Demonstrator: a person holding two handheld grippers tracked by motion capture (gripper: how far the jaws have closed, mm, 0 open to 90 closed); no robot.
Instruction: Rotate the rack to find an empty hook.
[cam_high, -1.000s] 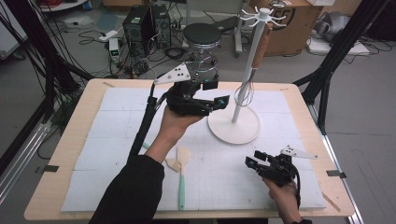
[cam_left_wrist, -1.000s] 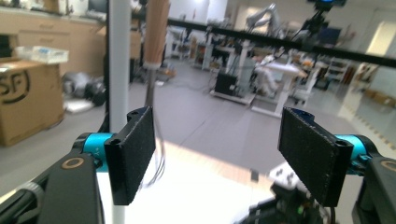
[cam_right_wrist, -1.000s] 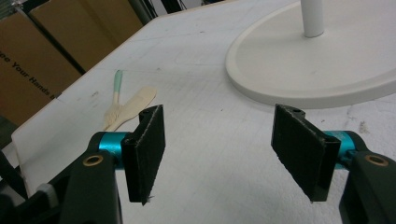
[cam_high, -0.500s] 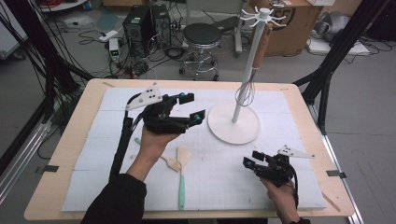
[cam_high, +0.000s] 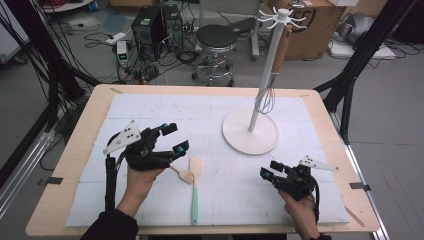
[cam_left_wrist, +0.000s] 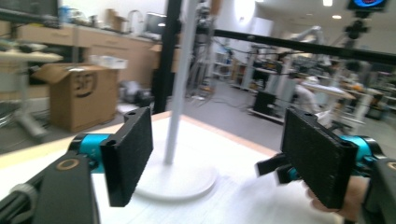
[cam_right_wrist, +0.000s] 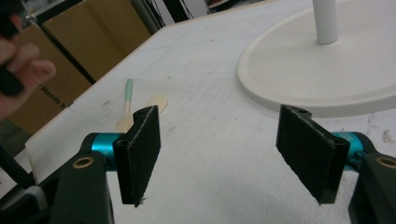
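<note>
Two spatulas lie on the white mat (cam_high: 150, 110), near its front middle. The longer spatula (cam_high: 195, 192) has a pale wooden blade and a mint-green handle; it lies roughly straight, blade toward the far side, handle toward the person. The smaller spatula (cam_high: 181, 173) is all pale wood and lies at a slant, its blade just beside the blade of the first, seemingly touching it. In the right gripper view both show small and far off, the green handle (cam_right_wrist: 128, 95) pointing away, the wooden blades (cam_right_wrist: 158, 103) nearer.

Left gripper (cam_high: 172, 138): held low over the mat, directly left of the two spatulas, its tips just beside the smaller one. Jaws stand apart and have just been opening; nothing is between them. In the left gripper view the two black pads (cam_left_wrist: 133, 151) frame the stand's pole, which is well beyond them.

Right gripper (cam_high: 269, 172): low at the front right of the mat, well apart from the spatulas. Jaws stand apart, have just been opening, nothing between them; bare mat shows between the pads (cam_right_wrist: 140, 151).

Count: one white stand (cam_high: 250, 132) with a round base and a hook crown on top, at the mat's far right; one whisk (cam_high: 265, 97) hanging from it, wooden handle up, wire loops near the base. One wooden table (cam_high: 65, 165) under the mat.
</note>
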